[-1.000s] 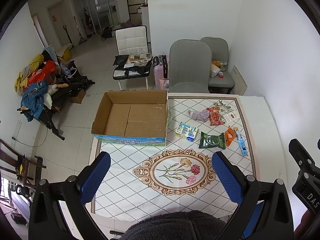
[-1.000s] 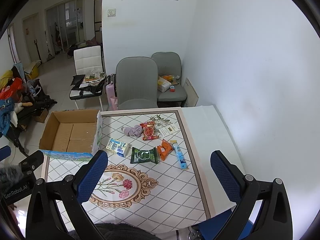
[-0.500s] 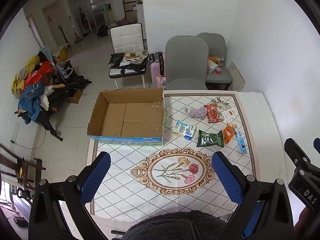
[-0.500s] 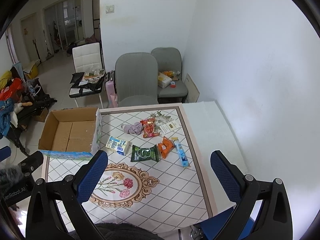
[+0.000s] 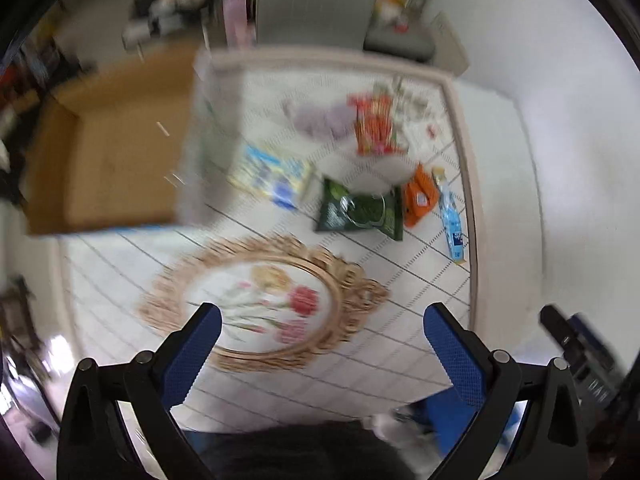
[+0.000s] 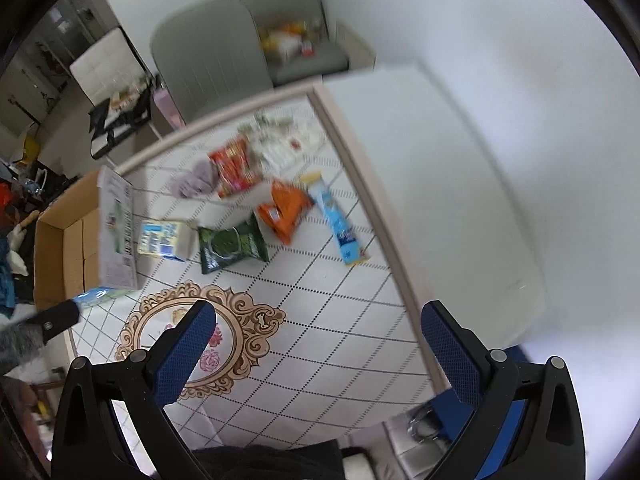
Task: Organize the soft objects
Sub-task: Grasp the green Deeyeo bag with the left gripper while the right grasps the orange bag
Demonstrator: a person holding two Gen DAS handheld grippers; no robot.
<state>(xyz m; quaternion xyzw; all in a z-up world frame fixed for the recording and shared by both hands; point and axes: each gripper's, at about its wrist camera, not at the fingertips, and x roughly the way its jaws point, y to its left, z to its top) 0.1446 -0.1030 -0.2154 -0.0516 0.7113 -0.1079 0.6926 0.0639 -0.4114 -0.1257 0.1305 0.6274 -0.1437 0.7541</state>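
1. Jaws: the left gripper [image 5: 322, 330] and the right gripper [image 6: 318, 326] both have their jaws spread wide with nothing between them, raised above the near part of the worktop [image 6: 332, 320].
2. Task items: a loose cluster lies ahead of both pairs of jaws, well apart from them. It comprises a green packet [image 6: 232, 246], an orange packet [image 6: 284, 210], a red packet [image 6: 234, 168], a blue tube [image 6: 340, 226], a blue-and-white pack [image 6: 162, 238] and a crumpled purple cloth [image 6: 198, 176].
3. Receptacle: an open cardboard box [image 5: 108, 160] sits ahead and to the left of the left jaws, at the worktop's far left edge. As far as can be seen it holds nothing.
4. Image quality: the left wrist view is heavily smeared, so fine detail of the cluster is better read from the right wrist view.
5. Step in hand (judgement): an approach toward the cluster, no item yet grasped.
6. Technique (judgement): the green packet lies nearest to the jaws and is a sensible first target. Lower the jaws astride one item only, clear of its neighbours, since the packets touch or overlap.
7. Grip (judgement): close gently on a packet's edge or the cloth's bunched middle; soft items deform and may slip.
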